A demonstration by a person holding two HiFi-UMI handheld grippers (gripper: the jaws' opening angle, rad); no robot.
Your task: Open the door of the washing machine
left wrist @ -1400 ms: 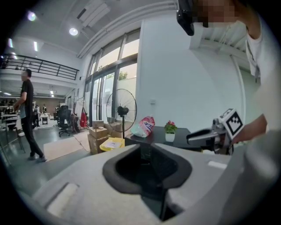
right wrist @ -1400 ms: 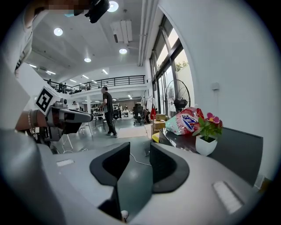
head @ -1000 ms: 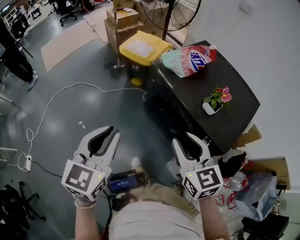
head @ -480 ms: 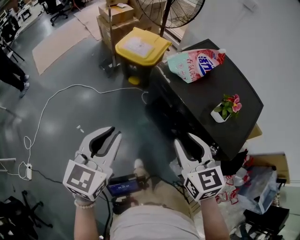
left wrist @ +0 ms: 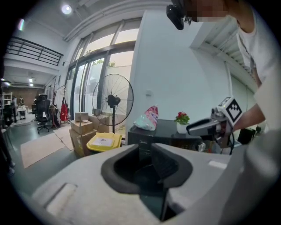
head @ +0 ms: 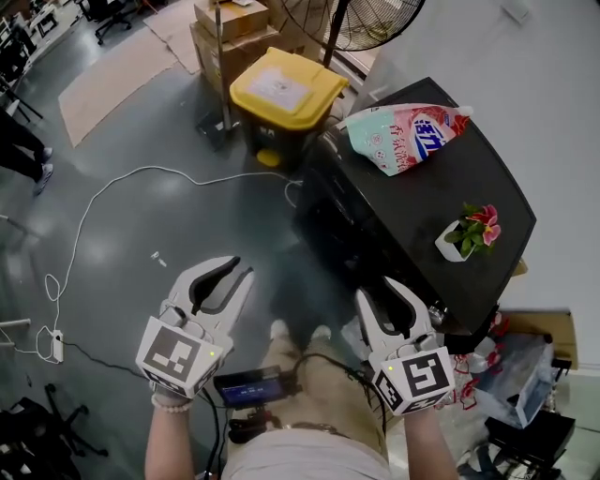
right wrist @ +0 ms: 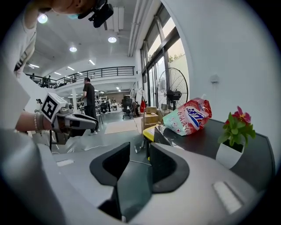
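The black washing machine (head: 412,187) stands at the right, its front face (head: 328,225) dark and foreshortened, so the door is hard to make out. My left gripper (head: 230,270) hangs over the grey floor to the left of the machine. Its jaws have just been opening and hold nothing. My right gripper (head: 382,289) is close to the machine's near front corner, open and empty. In the left gripper view the machine (left wrist: 151,135) lies ahead beyond the jaws (left wrist: 147,154). The right gripper view looks along the machine's top (right wrist: 206,143) past its own jaws (right wrist: 138,160).
A detergent bag (head: 403,131) and a small flower pot (head: 467,234) sit on the machine's top. Behind it are a yellow-lidded bin (head: 286,94), cardboard boxes (head: 230,28) and a standing fan (head: 366,19). A white cable (head: 103,202) crosses the floor. Bags and clutter (head: 506,366) lie at the right.
Both grippers have sunk lower in the head view and sit nearer the machine. The left jaws stand a little wider apart than before.
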